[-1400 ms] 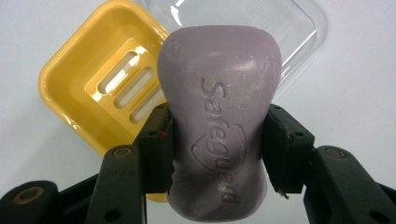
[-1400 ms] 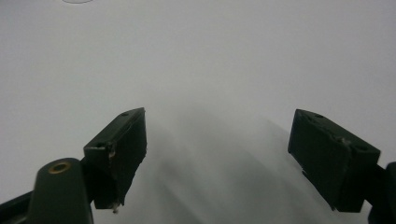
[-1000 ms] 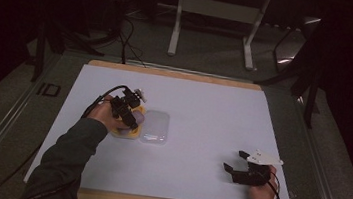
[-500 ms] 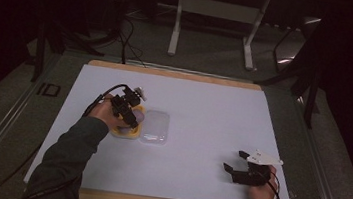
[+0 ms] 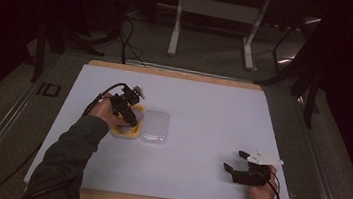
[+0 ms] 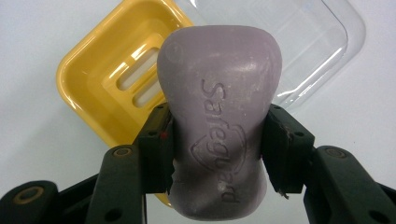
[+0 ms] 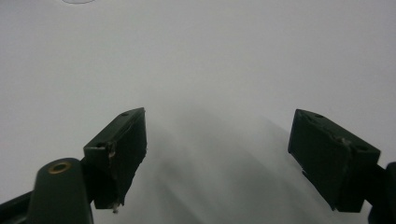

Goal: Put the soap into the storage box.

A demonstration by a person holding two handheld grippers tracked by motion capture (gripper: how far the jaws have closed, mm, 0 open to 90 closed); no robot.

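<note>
Gripping a purple bar of soap [image 6: 219,130], my left tongs [image 5: 127,110] are clenched on its narrow waist, one black pad pressed to each side, as the left gripper view shows. The soap stands on end between the pads, its moulded lettering facing the camera. It hangs over the yellow soap dish [image 6: 112,88], which lies on the white bench [image 5: 213,114] with its slotted floor bare. I cannot tell whether the lower end of the bar touches the dish.

From the high view, my left hand [image 5: 102,113] comes in over the left half of the bench, the sleeve trailing back toward the near edge, and the tongs point down at the dish [image 5: 123,128]. Just to the right of the dish, touching or nearly touching it, lies a clear plastic lid [image 5: 155,126], flat on the white surface. In the left gripper view the lid [image 6: 308,42] shows behind the soap, beside the yellow rim.

Well apart from all that, near the front right corner of the bench, my right tongs [image 5: 234,161] are released: the jaws stand wide with nothing between them. My right hand [image 5: 262,190] holds them low over the surface, pointing leftward. In the right gripper view the two black pads [image 7: 121,149] frame bare white bench, with their soft shadow falling on it.
</note>
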